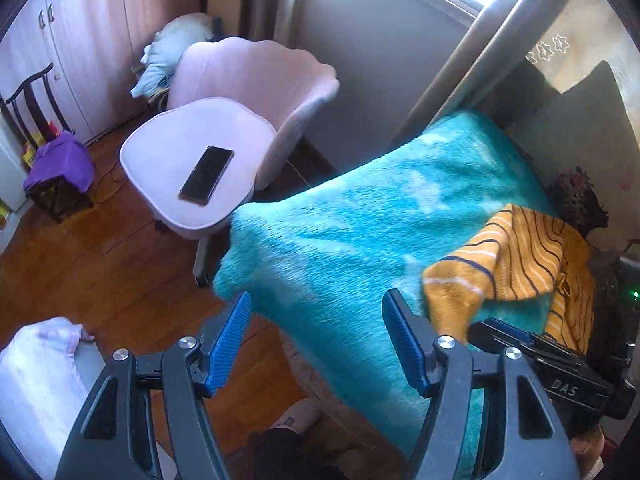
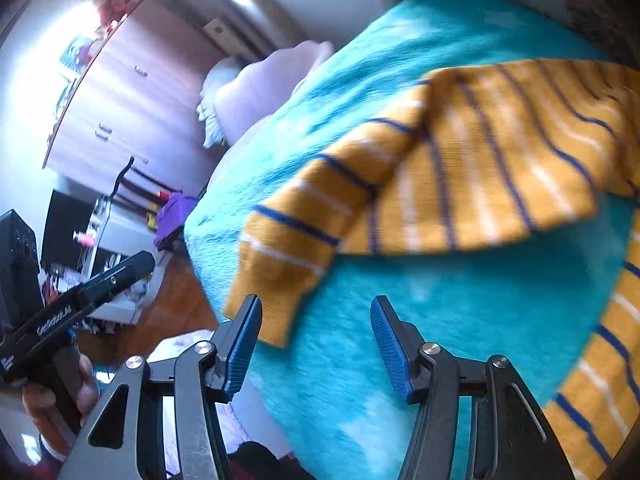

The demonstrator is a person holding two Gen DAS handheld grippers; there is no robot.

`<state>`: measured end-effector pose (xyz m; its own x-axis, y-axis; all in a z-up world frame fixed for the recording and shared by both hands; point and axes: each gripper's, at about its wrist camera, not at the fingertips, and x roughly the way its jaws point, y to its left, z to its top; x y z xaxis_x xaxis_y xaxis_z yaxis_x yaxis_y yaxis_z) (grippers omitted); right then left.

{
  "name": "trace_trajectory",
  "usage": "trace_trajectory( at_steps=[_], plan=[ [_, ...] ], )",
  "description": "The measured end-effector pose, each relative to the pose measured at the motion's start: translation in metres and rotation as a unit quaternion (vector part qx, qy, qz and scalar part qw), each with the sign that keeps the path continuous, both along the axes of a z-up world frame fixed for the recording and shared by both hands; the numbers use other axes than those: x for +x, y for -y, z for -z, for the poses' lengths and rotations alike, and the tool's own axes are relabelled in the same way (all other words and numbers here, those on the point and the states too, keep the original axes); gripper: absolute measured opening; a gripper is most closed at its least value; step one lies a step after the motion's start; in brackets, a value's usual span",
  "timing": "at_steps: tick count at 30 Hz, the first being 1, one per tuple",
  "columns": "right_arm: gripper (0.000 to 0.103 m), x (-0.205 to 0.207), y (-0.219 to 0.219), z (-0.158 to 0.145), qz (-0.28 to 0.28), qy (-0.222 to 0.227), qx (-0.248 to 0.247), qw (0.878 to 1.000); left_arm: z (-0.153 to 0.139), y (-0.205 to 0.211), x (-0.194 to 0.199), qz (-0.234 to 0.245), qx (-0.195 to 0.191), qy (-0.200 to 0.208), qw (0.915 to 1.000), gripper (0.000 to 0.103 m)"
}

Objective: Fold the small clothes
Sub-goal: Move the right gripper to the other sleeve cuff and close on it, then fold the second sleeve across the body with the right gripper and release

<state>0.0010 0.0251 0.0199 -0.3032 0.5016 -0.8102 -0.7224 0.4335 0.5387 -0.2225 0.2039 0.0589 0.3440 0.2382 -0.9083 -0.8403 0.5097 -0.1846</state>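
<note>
A small mustard-yellow garment with navy and white stripes lies partly folded on a fluffy turquoise blanket; one sleeve points toward the blanket's near edge. It also shows at the right of the left wrist view. My right gripper is open and empty, hovering just short of the sleeve cuff. My left gripper is open and empty over the blanket's corner, left of the garment. The right gripper's body appears at the lower right of the left view.
A pink shell-backed chair with a black phone on its seat stands left of the blanket. Wooden floor, a wardrobe and a stool with purple cloth lie beyond. A white pillow sits at lower left.
</note>
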Motion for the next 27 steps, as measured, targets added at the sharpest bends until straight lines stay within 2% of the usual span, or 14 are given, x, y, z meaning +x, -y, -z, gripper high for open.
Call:
trace_trajectory(
  at_steps=[3, 4, 5, 6, 7, 11, 13, 16, 19, 22, 25, 27],
  plan=[
    [0.064, -0.014, -0.014, 0.004, -0.001, 0.028, -0.002, 1.000, 0.001, -0.001, -0.005, -0.001, -0.009, 0.002, 1.0000, 0.067],
    [0.059, -0.016, -0.018, 0.004, -0.001, 0.032, -0.004, 0.999, 0.002, 0.000, -0.005, -0.001, -0.012, 0.004, 0.9999, 0.067],
    [0.052, -0.019, -0.021, 0.004, 0.000, 0.032, -0.003, 0.999, 0.003, 0.001, -0.003, 0.000, -0.014, 0.005, 0.9999, 0.067],
    [0.021, -0.020, -0.022, 0.006, -0.003, 0.021, -0.001, 1.000, 0.003, 0.001, 0.000, 0.001, -0.015, 0.006, 0.9999, 0.067],
    [0.012, -0.020, -0.020, 0.005, -0.004, 0.013, -0.002, 1.000, 0.001, 0.002, 0.003, 0.003, -0.014, 0.007, 0.9999, 0.067],
    [0.011, -0.004, 0.006, -0.025, -0.002, 0.048, 0.024, 0.999, -0.009, 0.015, 0.024, 0.029, 0.002, 0.016, 0.9995, 0.067],
    [0.011, 0.011, 0.035, -0.048, 0.006, 0.068, 0.035, 0.997, -0.014, 0.026, 0.038, 0.047, 0.006, 0.022, 0.9986, 0.067],
    [0.011, 0.053, 0.099, -0.075, 0.044, 0.095, 0.033, 0.994, -0.018, 0.047, 0.061, 0.077, 0.005, 0.030, 0.9966, 0.067],
    [0.011, 0.100, 0.170, -0.090, 0.099, 0.108, 0.018, 0.989, -0.022, 0.074, 0.085, 0.108, 0.004, 0.037, 0.9935, 0.067],
    [0.010, 0.150, 0.260, -0.093, 0.175, 0.137, -0.025, 0.975, -0.025, 0.104, 0.106, 0.138, 0.001, 0.041, 0.9896, 0.067],
    [0.010, 0.199, 0.354, -0.082, 0.262, 0.153, -0.077, 0.950, -0.025, 0.137, 0.126, 0.166, -0.004, 0.040, 0.9853, 0.067],
    [0.011, 0.223, 0.397, -0.071, 0.296, 0.163, -0.111, 0.935, -0.023, 0.159, 0.138, 0.183, -0.009, 0.037, 0.9824, 0.067]
  ],
)
